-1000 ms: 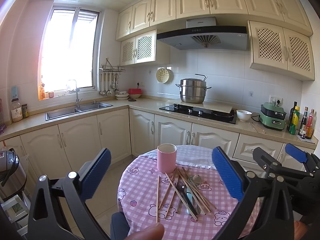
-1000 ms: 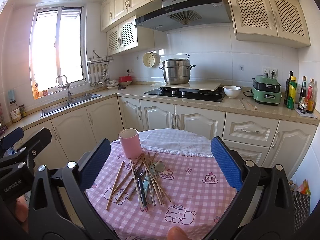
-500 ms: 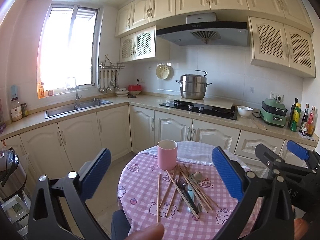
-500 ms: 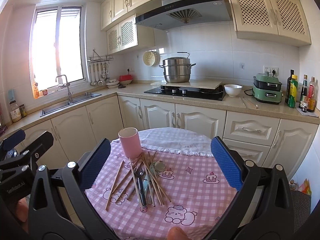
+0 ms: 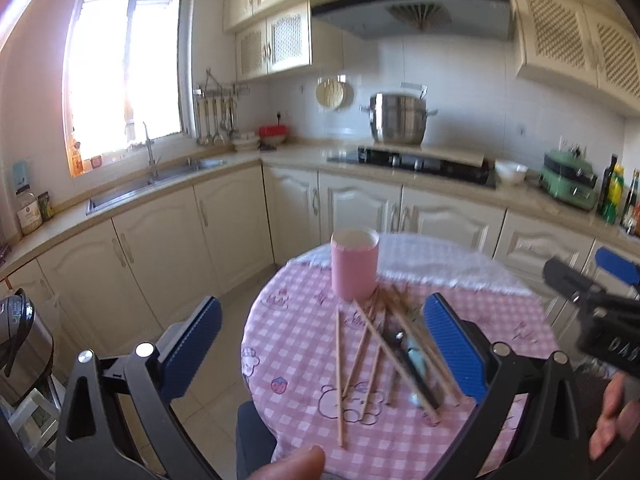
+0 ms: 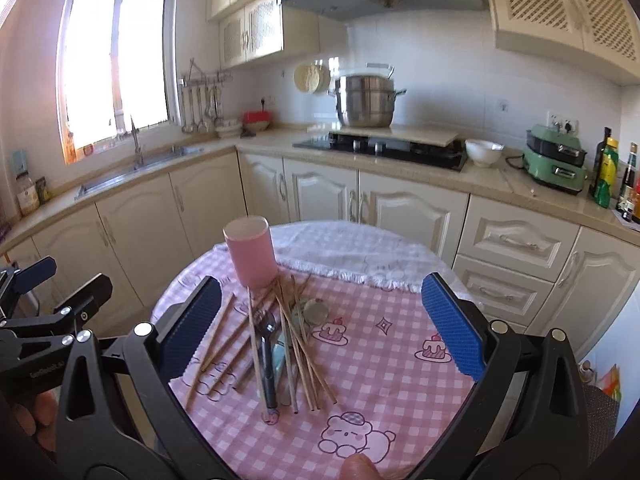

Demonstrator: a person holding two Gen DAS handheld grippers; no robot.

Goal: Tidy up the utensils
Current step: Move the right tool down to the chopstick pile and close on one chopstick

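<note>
A pink cup (image 5: 354, 264) (image 6: 251, 255) stands upright at the far side of a round table with a pink checked cloth (image 5: 516, 320) (image 6: 384, 364). In front of it lies a loose pile of wooden chopsticks (image 5: 362, 350) (image 6: 298, 332), a black-handled spoon (image 6: 267, 354) and a pale blue-handled utensil (image 5: 412, 354). My left gripper (image 5: 320, 344) is open and empty, above the table's near left side. My right gripper (image 6: 320, 328) is open and empty, above the pile. Each gripper shows at the edge of the other's view.
Cream kitchen cabinets and a counter run behind the table, with a sink (image 5: 156, 184), a hob with a steel pot (image 6: 366, 102), a white bowl (image 6: 483, 152), a green appliance (image 6: 556, 164) and bottles (image 6: 606, 172). A rice cooker (image 5: 20, 344) stands low at the left.
Both grippers have moved forward and down toward the table, so the cup and utensils look larger and nearer. Both stay open and empty.
</note>
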